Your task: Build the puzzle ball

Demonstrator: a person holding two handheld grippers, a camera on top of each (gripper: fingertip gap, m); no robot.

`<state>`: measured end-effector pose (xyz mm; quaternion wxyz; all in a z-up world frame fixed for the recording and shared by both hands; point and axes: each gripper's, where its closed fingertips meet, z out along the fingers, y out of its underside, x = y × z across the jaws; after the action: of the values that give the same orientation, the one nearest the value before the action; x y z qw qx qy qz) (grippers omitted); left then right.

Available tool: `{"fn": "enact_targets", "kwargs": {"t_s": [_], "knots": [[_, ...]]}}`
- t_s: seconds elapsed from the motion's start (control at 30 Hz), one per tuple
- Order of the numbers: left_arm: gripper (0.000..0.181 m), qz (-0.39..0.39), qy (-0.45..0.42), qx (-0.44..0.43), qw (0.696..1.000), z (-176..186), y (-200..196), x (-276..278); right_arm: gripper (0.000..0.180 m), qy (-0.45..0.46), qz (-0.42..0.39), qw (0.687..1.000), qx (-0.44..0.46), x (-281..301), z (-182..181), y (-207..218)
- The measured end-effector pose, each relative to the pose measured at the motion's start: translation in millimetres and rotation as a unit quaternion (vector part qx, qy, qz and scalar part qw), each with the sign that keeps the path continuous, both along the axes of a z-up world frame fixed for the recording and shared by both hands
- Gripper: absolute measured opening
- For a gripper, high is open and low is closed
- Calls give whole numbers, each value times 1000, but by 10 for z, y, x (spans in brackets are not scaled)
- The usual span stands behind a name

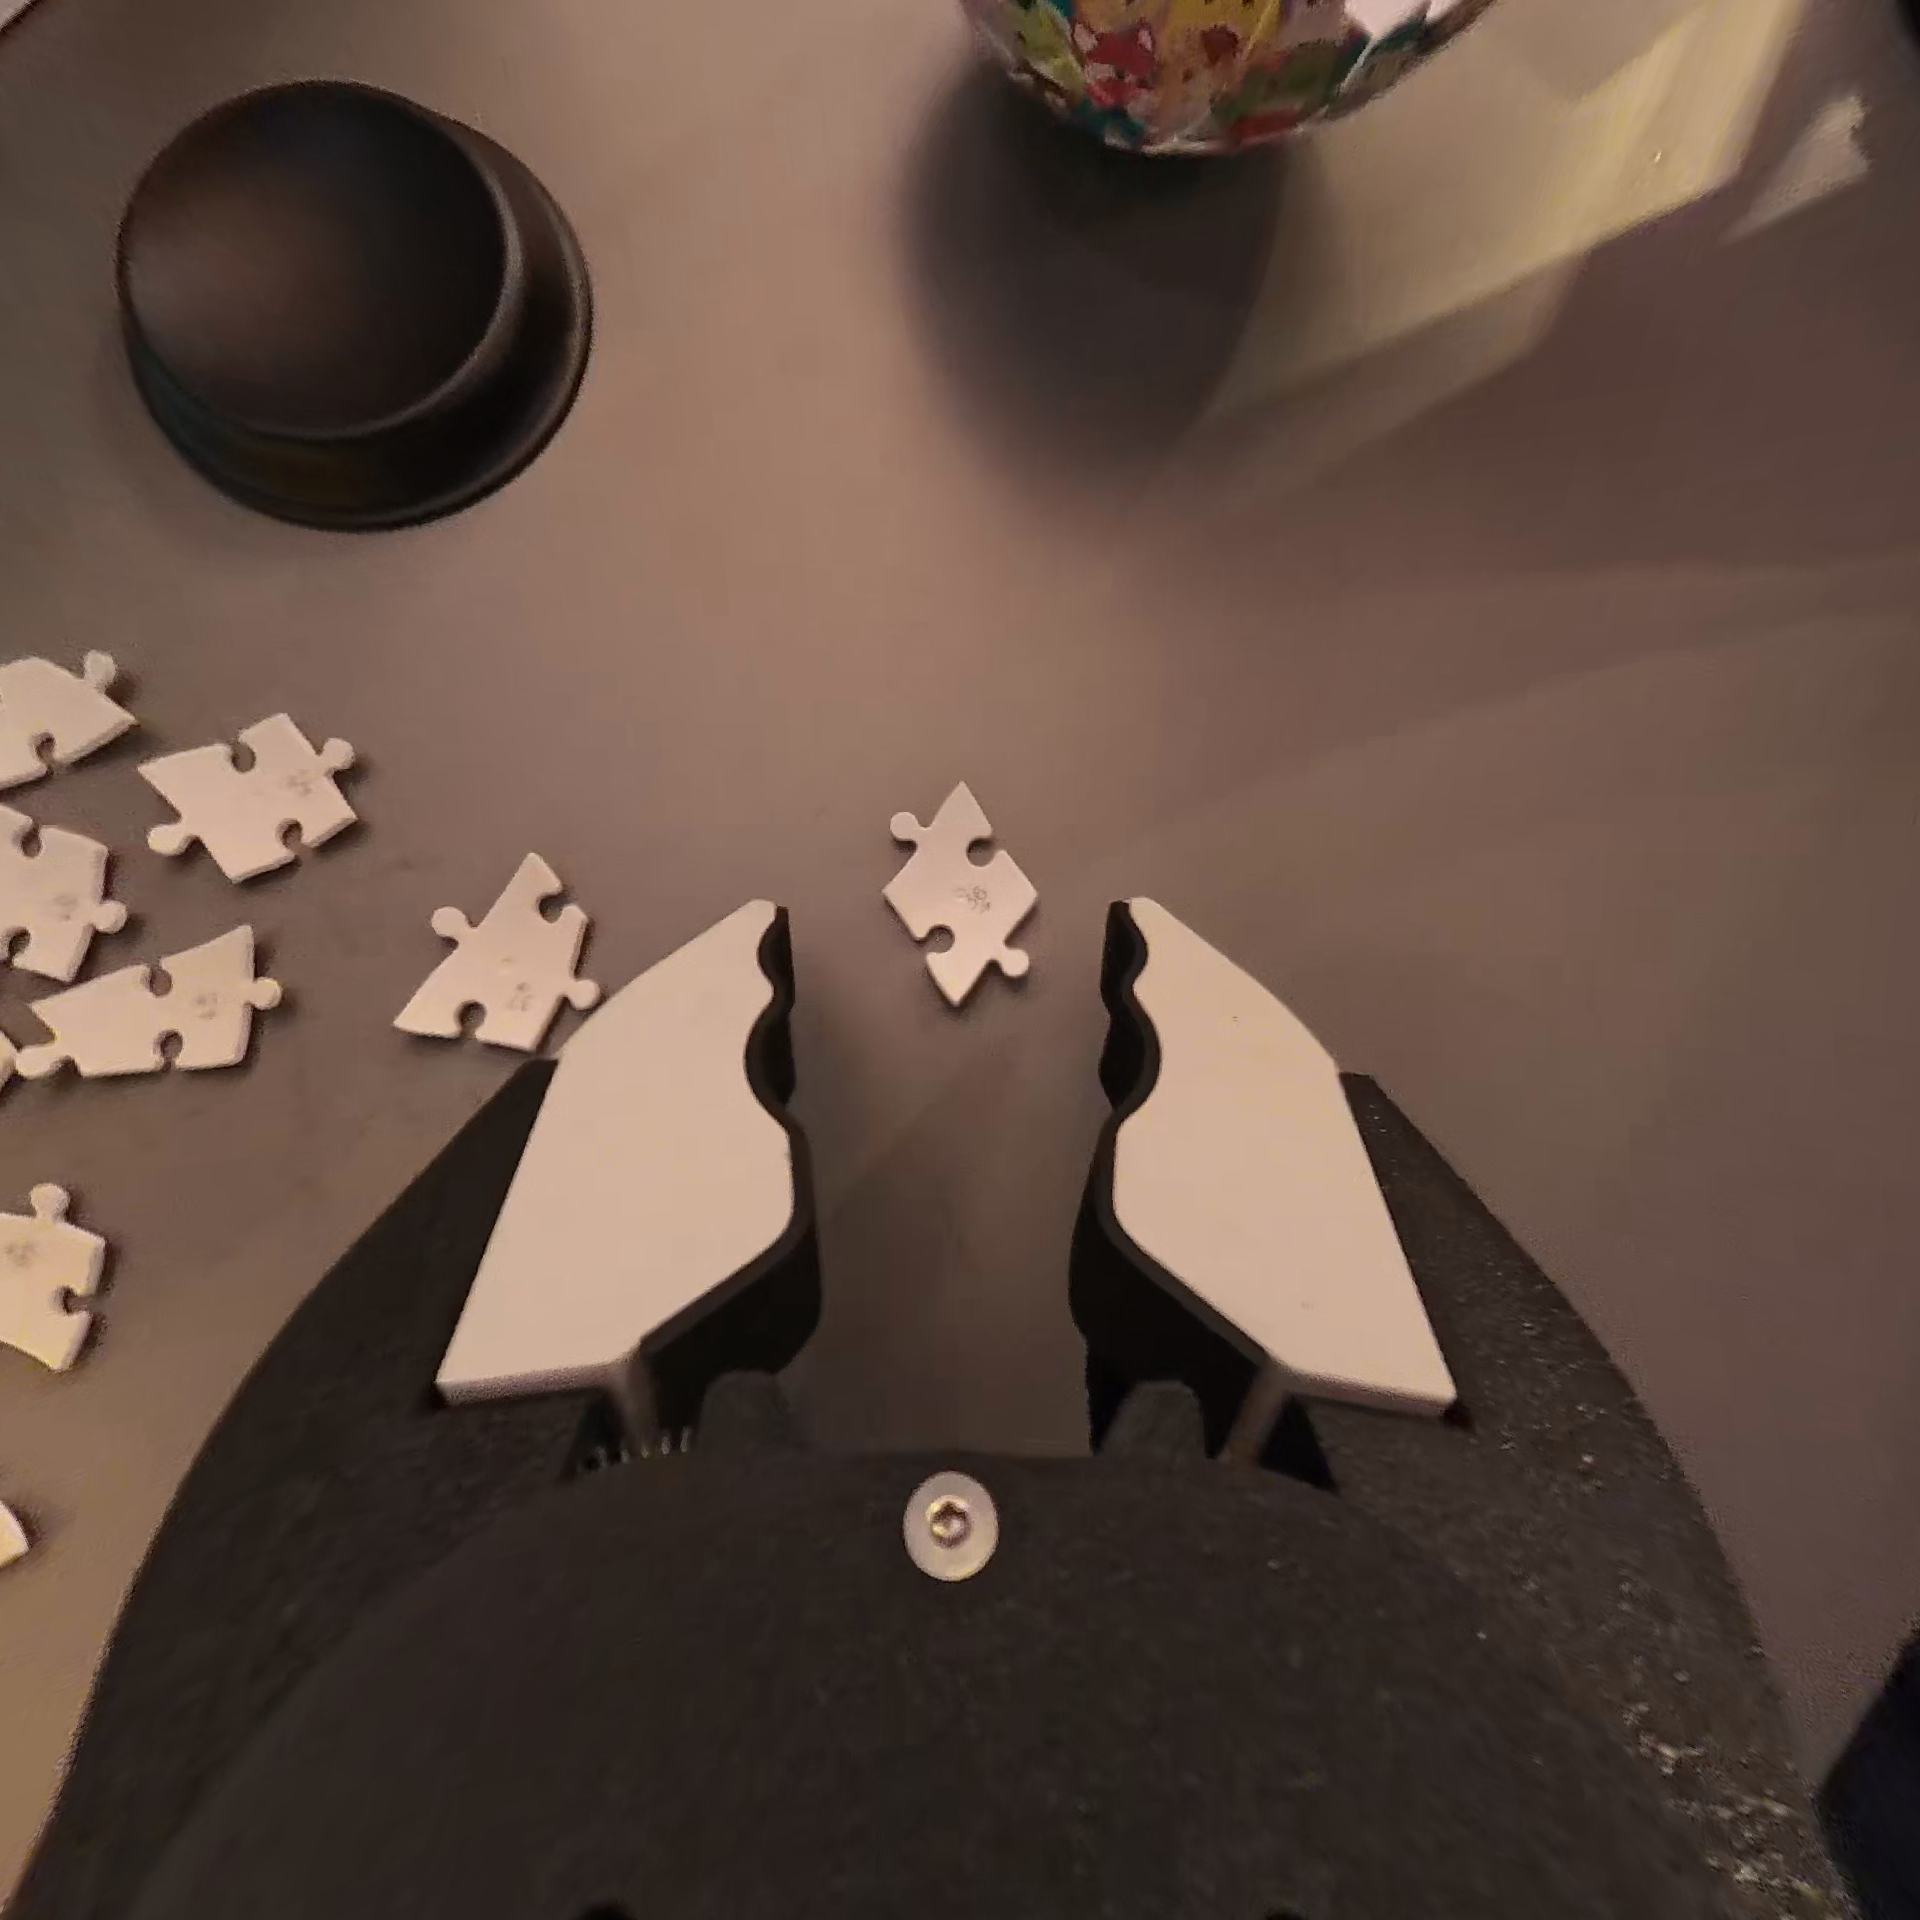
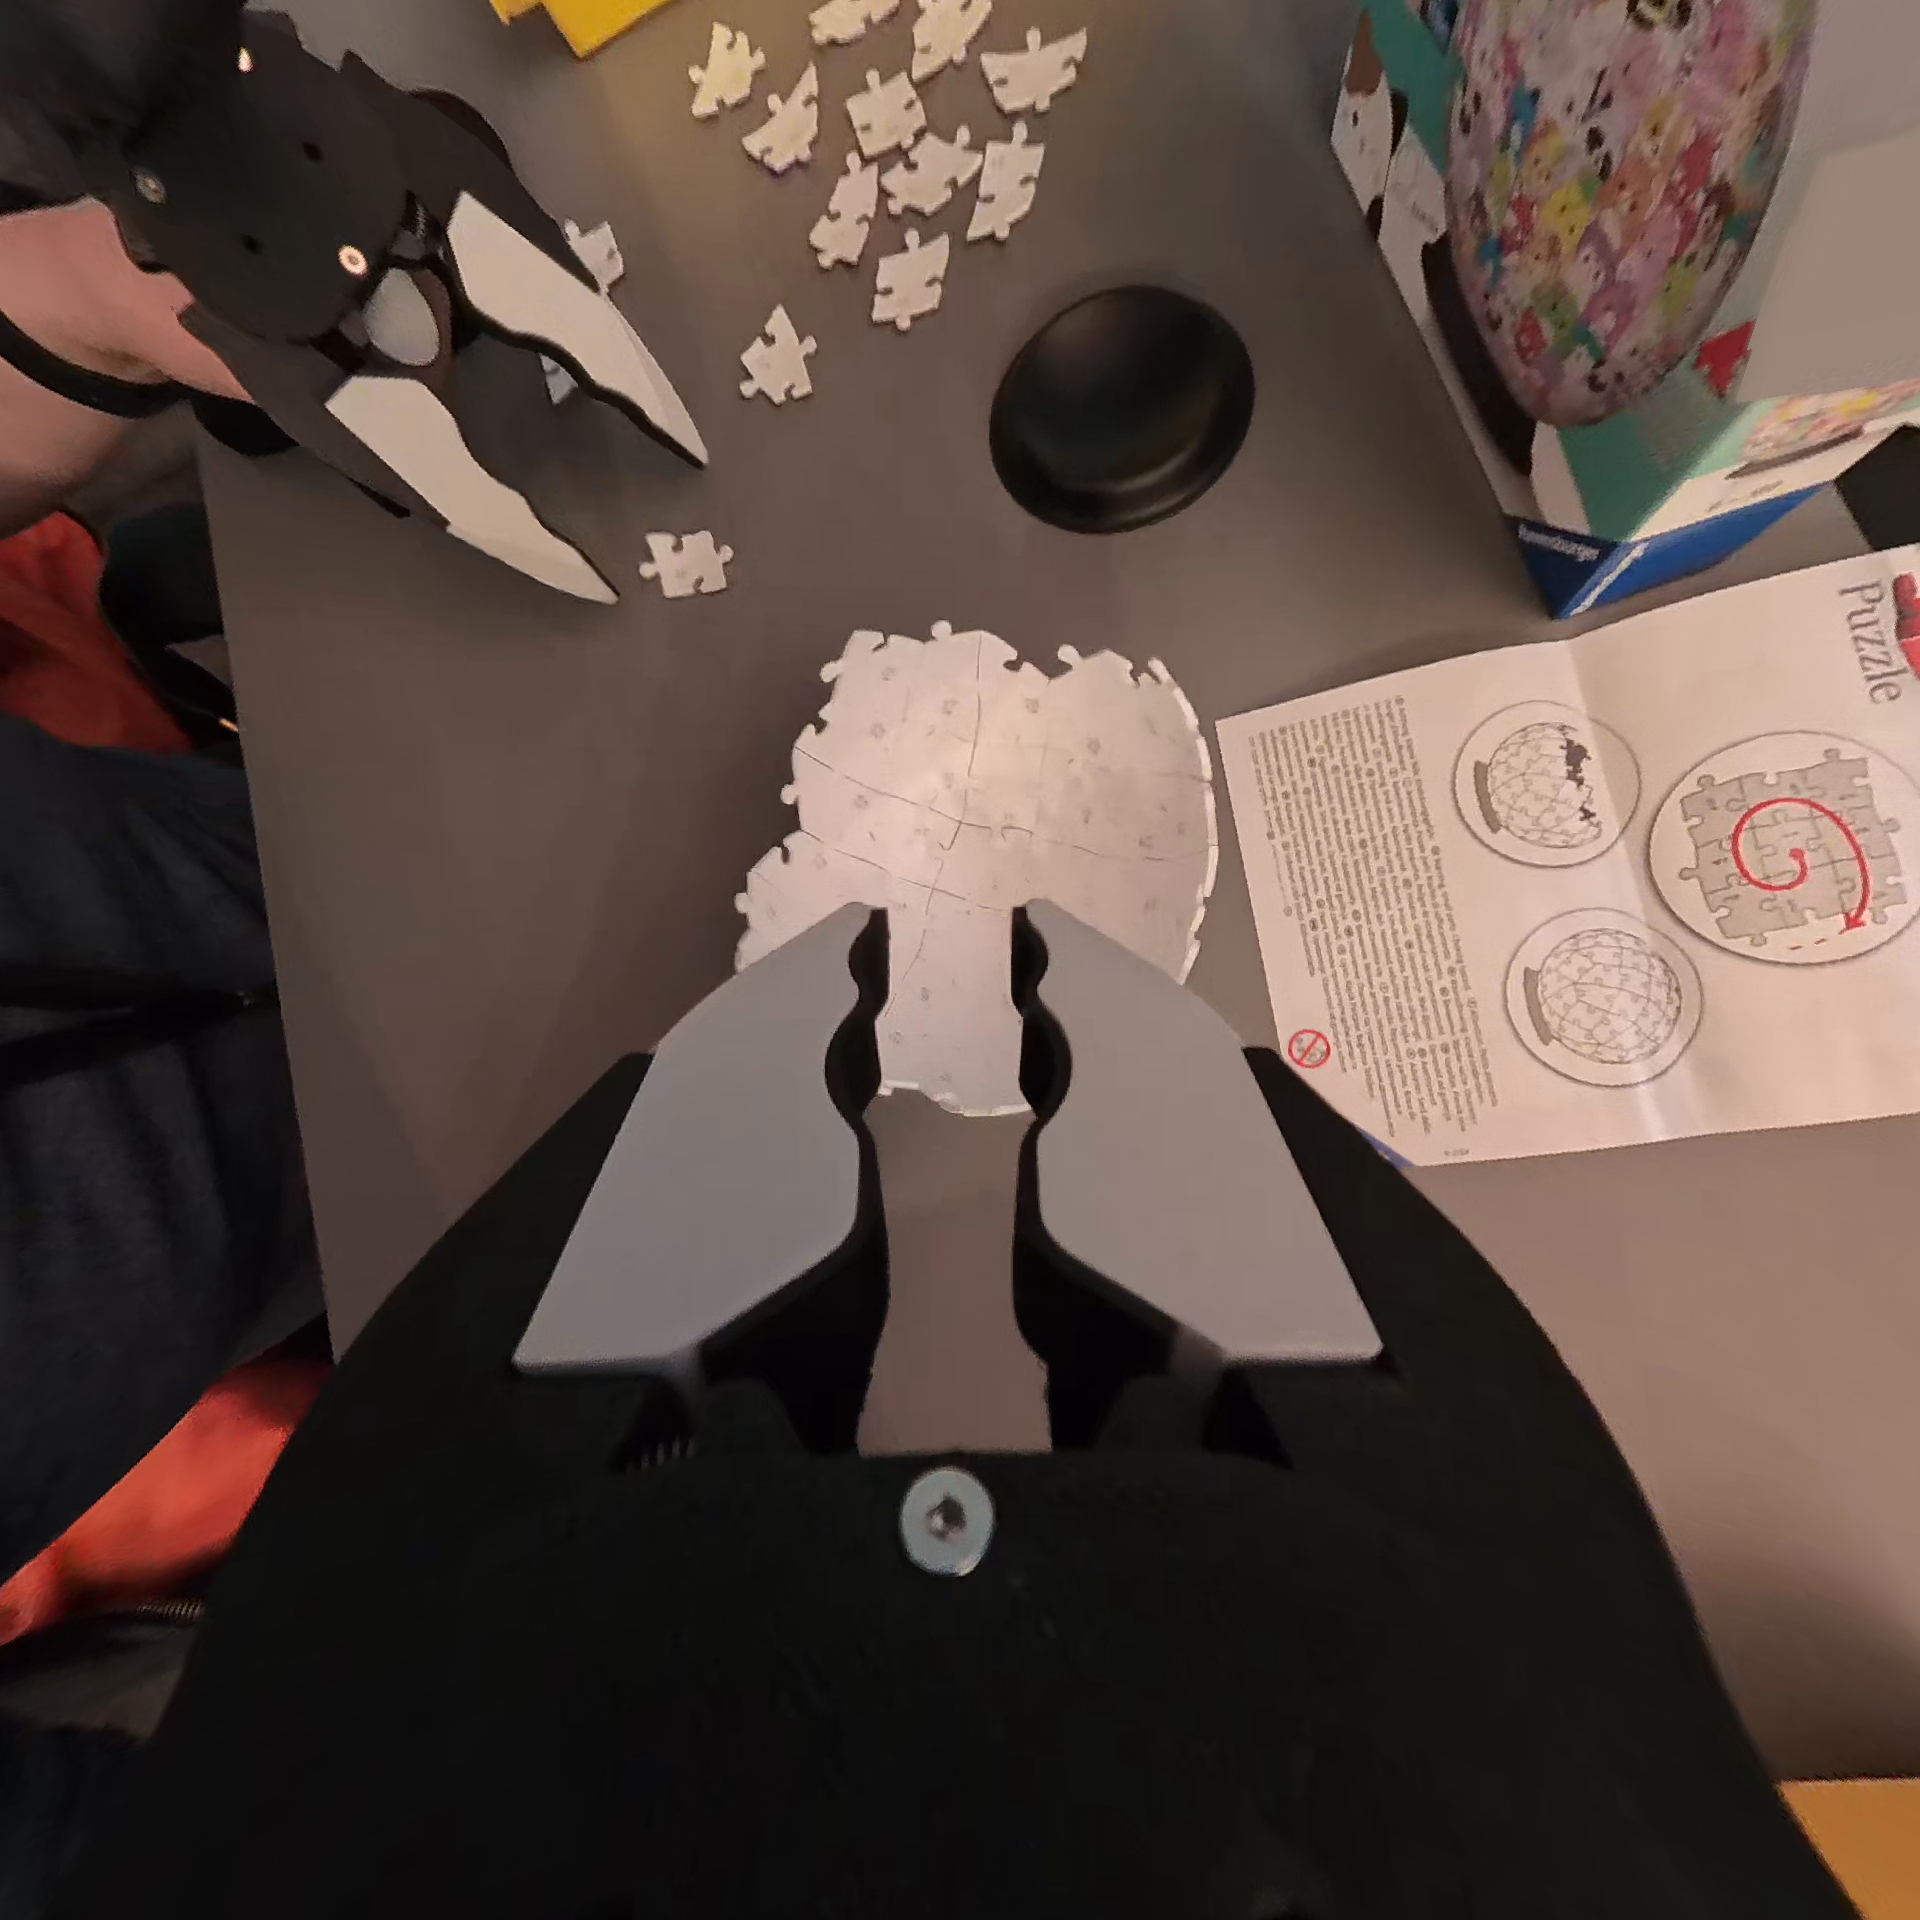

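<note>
A: While the left claw [image 1: 945, 914] hangs spread and empty over the grey surface [image 1: 1351, 935], where's the next bit?

B: Single loose piece [image 1: 961, 894], white side up, flat on the surface, just fwd of the tips and roughly between them. Its long axis runs approx. along the claw's reach, tilted a bit, so the fingers would meet its long sides. Not touching yet.

A: And the right claw [image 2: 948, 925]?

B: Fingers part-closed, narrow gap. They straddle the near rim of the half-built shell [image 2: 997, 800]. Can't tell if they pinch it or just hover. Shell sits mid-surface, white inside up, beside the instruction sheet [image 2: 1558, 862].

A: Which arm takes the piece?

B: Left, I'd say. It's right there, right claw is well apart. Other pieces [image 2: 904, 135] lie twd the far edge, black stand [image 2: 1122, 410] between them and the shell.

A: Risk?

B: Thin, flat piece. Prob. slips when pinched.
</note>
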<state>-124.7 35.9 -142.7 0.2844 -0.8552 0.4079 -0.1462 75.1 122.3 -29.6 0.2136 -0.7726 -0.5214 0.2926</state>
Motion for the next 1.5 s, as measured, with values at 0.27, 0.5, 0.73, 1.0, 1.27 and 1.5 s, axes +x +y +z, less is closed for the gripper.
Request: {"fn": "enact_targets", "kwargs": {"t_s": [0.27, 0.5, 0.73, 1.0, 1.27, 1.5], "knots": [[26, -7, 25, 12, 1000, -134, 81, 93, 24, -11, 9, 1000, -4, 6, -36, -37], [0, -19, 10, 33, 999, -62, 73, 133, 24, -7, 21, 1000, 4, -88, 9, -113], [23, -28, -31, 23, 999, 52, -12, 182, 24, 13, 66, 998, 12, -318, 149, -403], [41, -80, 13, 16, 997, -135, -284, 185, 24, -7, 121, 993, 10, -506, 84, -707], [53, -85, 26, 40, 995, -121, -244, 242, 24, -28, 138, 990, 7, -521, 24, -812], [55, -81, 26, 30, 996, -127, -230, 259, 24, -28, 135, 990, 6, -485, 37, -803]]}}
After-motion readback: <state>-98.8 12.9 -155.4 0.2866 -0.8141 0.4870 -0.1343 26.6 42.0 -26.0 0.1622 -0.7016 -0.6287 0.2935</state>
